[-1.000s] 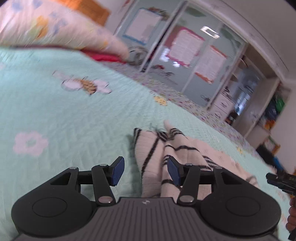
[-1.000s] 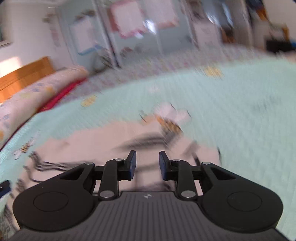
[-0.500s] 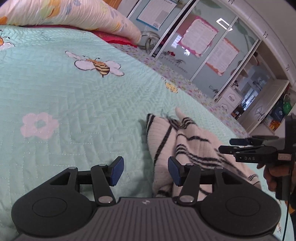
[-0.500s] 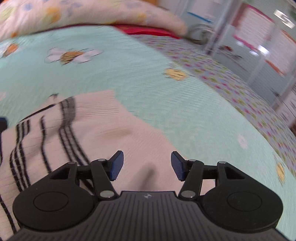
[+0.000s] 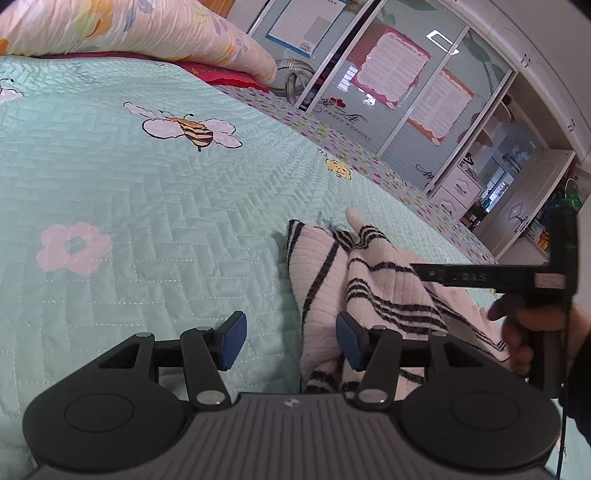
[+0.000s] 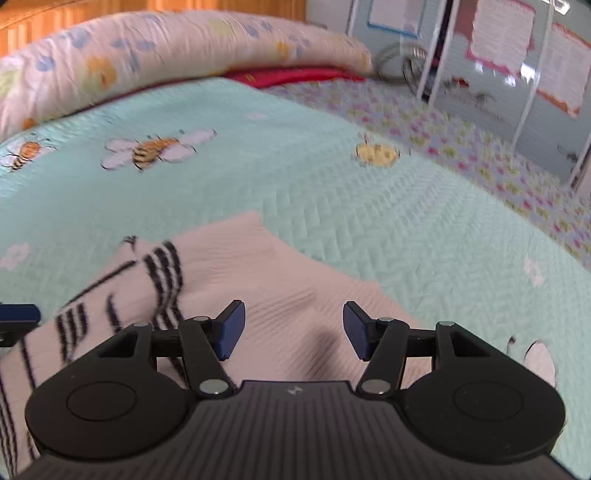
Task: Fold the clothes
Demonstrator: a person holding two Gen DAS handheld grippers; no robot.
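Hovering with jaws apart and empty, the left gripper (image 5: 287, 341) straddles the striped knit sweater's (image 5: 373, 280) edge; the right gripper (image 6: 293, 330), likewise empty-jawed, sits above its plain panel. Closing could pinch the quilted bedspread (image 5: 147, 206) beneath, or only one layer.

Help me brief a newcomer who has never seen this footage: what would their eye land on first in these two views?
Probably the cream sweater with black stripes, lying rumpled on the mint quilted bedspread, just ahead of the open left gripper. Next, the bee print farther up the bedspread, below the floral rolled duvet at the head. In the right wrist view, the open right gripper hangs over the sweater's plain part.
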